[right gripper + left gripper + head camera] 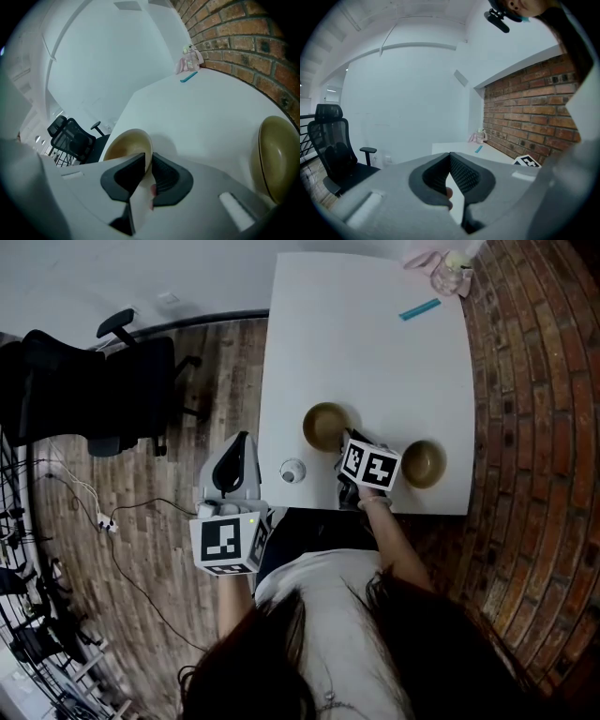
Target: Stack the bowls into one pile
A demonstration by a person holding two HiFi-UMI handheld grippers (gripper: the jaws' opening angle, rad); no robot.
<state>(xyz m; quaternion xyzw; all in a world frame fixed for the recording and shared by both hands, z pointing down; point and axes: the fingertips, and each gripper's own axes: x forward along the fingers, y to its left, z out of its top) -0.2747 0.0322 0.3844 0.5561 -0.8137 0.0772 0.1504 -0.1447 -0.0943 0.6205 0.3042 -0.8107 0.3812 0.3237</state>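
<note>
At the left of the head view stands a black office chair (94, 390) on the wood floor, no part of the job. Just right of it, low and left of centre, the left gripper (450, 161) hangs off the table's left edge over the floor. Its own view shows the two pads meeting at the tips with nothing between them, so it is closed and empty. I judge it is parked there to keep out of the way while the other hand works.

On the white table (366, 352), near its lower edge, lies a small white round thing (292, 471); I cannot tell what it is. Just right of it and a little higher sits the left bowl (325, 426), a dull olive-tan, upright and open side up.

The right gripper (148, 159) comes in from the lower centre, tilted downward, and its jaws are closed on that bowl's near rim — one pad inside the wall, one outside. That pinch suits a thin-walled bowl, letting it be lifted by the edge without tipping much.

Further right, near the lower right corner of the table, the right bowl (423, 463) sits alone, apart from the first — the likely base of the pile. Nothing is stacked yet. A teal pen (419, 309) lies well away at the upper right.
</note>
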